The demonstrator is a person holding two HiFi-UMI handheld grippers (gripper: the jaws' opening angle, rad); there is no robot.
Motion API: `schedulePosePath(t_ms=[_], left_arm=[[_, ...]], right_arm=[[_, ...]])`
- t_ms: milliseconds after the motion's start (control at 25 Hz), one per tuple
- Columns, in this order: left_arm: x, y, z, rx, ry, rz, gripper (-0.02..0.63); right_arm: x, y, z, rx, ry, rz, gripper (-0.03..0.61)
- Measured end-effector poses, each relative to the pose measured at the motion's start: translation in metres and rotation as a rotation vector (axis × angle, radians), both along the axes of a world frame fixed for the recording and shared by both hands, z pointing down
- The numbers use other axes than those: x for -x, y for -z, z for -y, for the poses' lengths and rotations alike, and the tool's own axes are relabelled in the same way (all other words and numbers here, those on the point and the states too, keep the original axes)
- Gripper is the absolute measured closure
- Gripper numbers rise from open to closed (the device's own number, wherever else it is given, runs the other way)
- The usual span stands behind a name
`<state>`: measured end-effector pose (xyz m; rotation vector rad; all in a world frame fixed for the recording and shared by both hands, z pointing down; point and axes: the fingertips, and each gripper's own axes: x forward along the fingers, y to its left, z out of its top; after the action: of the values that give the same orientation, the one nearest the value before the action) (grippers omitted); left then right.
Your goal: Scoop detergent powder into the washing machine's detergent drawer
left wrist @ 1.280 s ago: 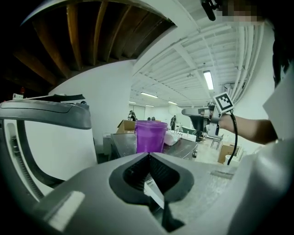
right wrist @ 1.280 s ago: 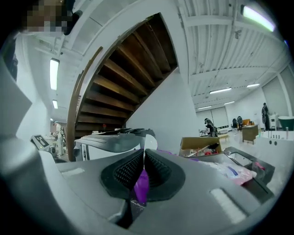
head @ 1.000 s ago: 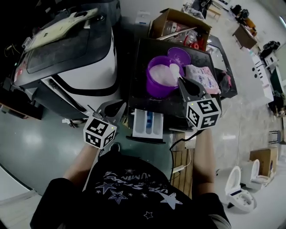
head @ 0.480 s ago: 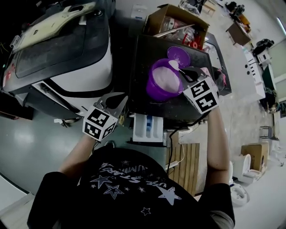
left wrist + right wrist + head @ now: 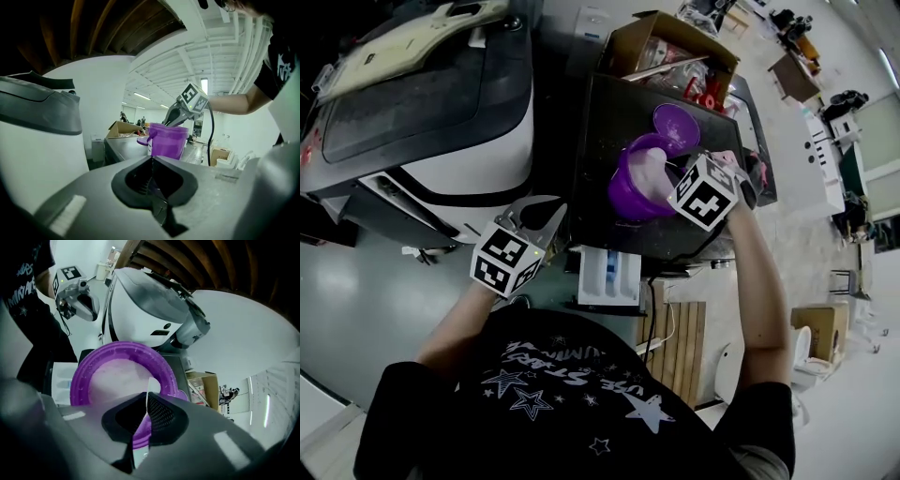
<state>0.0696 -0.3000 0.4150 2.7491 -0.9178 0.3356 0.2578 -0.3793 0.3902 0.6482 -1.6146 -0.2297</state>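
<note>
**A:** so what's the setup over there?

**B:** Biggest thing is a bulky white and dark grey appliance (image 5: 441,122). Right next to it is a black-topped counter (image 5: 600,122), with an open brown cardboard box (image 5: 675,47) behind it. A round purple plastic tub (image 5: 639,178) of white powder sits on the counter, and its flat purple lid (image 5: 677,122) lies just behind. The white plastic detergent drawer (image 5: 609,272), which has a blue section, is pulled out from under the counter's front edge.

**A:** and the person?

**B:** The right tool (image 5: 146,401) is tipped down over the tub's mouth, pinching a thin white plastic strip (image 5: 150,386) that looks like a scoop handle. I can't make out the bowl end. The left tool (image 5: 151,161) is pressed together with nothing in it. It hangs off the counter's front left corner, near the drawer but not touching it.
</note>
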Motion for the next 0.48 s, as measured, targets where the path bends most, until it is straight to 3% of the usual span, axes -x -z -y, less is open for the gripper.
schedulePosePath(t_ms=[160,480], left_arm=[[0.000,-0.003,-0.001,0.008,-0.006,-0.005,0.613],[0.006,-0.009,-0.006,0.020,-0.006,-0.004,0.613]], right_arm=[[0.002,-0.009,-0.004,0.078,0.026,-0.062,0.545],[0.007,-0.015,-0.015,0.208,-0.003,0.000,0.545]])
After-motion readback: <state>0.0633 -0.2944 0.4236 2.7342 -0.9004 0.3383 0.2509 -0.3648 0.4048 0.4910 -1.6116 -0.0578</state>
